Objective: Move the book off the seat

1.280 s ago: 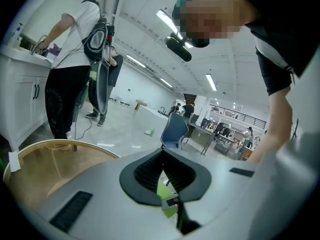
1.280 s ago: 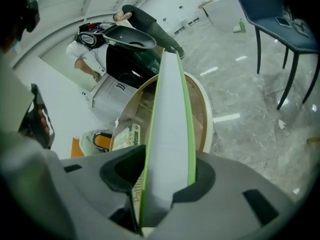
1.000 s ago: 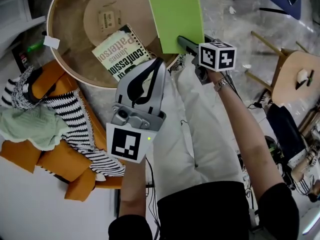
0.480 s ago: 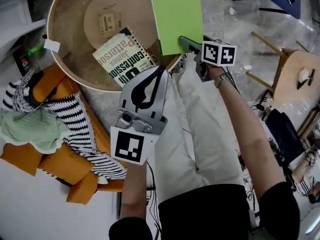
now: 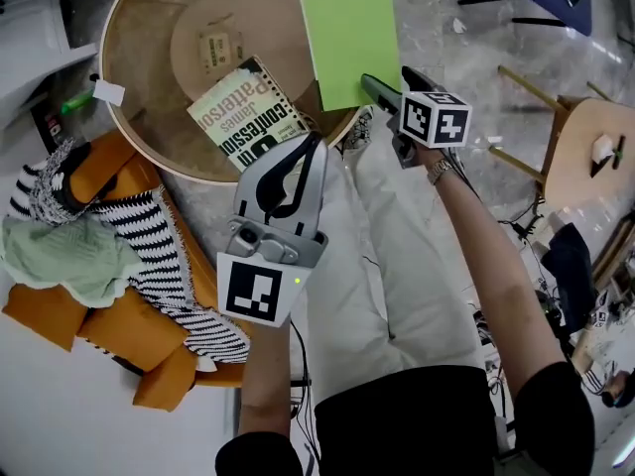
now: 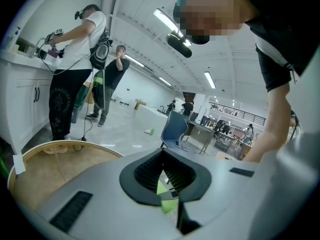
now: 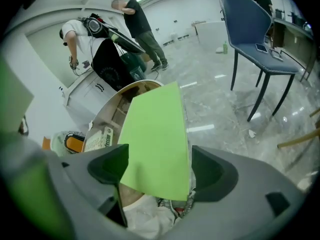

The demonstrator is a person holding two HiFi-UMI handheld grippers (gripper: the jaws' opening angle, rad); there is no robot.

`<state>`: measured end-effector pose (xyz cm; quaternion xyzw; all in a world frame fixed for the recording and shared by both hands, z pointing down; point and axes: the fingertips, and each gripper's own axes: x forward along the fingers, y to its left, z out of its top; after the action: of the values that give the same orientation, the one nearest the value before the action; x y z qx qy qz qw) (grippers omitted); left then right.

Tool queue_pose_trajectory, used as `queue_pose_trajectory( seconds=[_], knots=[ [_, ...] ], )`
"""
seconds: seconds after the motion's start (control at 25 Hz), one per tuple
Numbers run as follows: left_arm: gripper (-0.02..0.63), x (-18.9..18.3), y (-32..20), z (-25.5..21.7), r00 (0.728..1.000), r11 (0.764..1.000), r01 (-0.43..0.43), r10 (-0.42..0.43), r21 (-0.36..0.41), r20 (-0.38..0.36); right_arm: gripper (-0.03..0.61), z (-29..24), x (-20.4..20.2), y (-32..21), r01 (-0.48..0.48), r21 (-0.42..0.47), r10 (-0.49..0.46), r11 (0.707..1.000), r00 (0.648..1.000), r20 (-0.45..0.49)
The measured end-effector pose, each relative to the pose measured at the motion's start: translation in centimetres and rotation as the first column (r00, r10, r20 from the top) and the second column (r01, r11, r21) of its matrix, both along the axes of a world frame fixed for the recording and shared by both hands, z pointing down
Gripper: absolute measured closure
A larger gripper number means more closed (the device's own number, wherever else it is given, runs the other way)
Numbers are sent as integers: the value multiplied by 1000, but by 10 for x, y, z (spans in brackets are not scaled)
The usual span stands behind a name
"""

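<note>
A flat green book [image 5: 349, 38] lies tilted across the near rim of a round wooden seat [image 5: 129, 137], partly over the floor. My right gripper [image 5: 377, 87] sits at the book's near corner. In the right gripper view the green book [image 7: 155, 139] runs out between the jaws of the right gripper [image 7: 157, 166], which are opening and stand wide, not pressing on it. A James Patterson paperback [image 5: 248, 117] rests inside the seat. My left gripper [image 5: 316, 145] hangs over the seat's near edge, tips together and holding nothing.
Orange cushions [image 5: 109, 315] with a striped cloth [image 5: 169, 256] and a pale green cloth [image 5: 60, 256] lie at the left. A wooden stool [image 5: 585, 157] stands at the right, a blue chair [image 7: 250, 24] beyond it. Several people stand by a counter [image 6: 30, 64].
The right gripper has drawn back slightly toward the person, away from the green book. The left gripper has hardly moved.
</note>
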<state>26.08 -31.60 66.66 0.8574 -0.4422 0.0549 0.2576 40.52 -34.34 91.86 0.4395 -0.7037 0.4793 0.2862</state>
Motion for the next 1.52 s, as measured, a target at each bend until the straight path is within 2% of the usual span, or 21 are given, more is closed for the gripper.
queue_pose_trajectory(
  seconds=[0.32,0.56,0.64,0.68,0.72,0.76,0.88,0.96,1.12,1.28,1.4,1.52],
  knots=[
    [604,-5,-5,-27,999,998,40,-41,44,11,201,-80,-18,-7,-31,124,15,992,992,125],
    [604,-3,-8,-63,999,994,37,-40,99,24,214,-154,-34,-10,-102,164,51,981,957,286],
    [604,-1,-8,-77,999,993,34,-38,109,29,273,-186,-39,-10,-113,188,44,976,940,337],
    [604,0,-8,-84,999,993,34,-38,117,29,356,-202,-40,-10,-114,215,35,970,939,343],
    [604,0,-8,-92,999,991,35,-39,127,26,426,-217,-40,-11,-110,249,21,962,941,338],
    [604,1,-10,-100,999,990,36,-40,138,23,463,-233,-40,-13,-102,285,3,953,944,330],
    [603,6,-14,-124,999,984,35,-40,175,24,536,-275,-41,-18,-76,373,-52,925,946,321],
    [604,12,-15,-139,999,981,34,-40,190,27,558,-299,-40,-19,-57,411,-83,910,946,314],
    [604,23,-13,-175,999,977,32,-35,211,13,563,-349,-37,-19,-65,473,-105,879,940,324],
    [604,30,-6,-222,1000,971,21,-23,240,5,563,-414,-38,-19,-83,546,-130,834,931,340],
    [604,32,-5,-263,1000,959,8,-12,282,10,563,-468,-45,-20,-65,611,-185,789,923,338],
    [604,33,2,-300,999,947,-17,4,319,41,563,-517,-48,-17,-5,679,-263,734,920,291]
  ],
)
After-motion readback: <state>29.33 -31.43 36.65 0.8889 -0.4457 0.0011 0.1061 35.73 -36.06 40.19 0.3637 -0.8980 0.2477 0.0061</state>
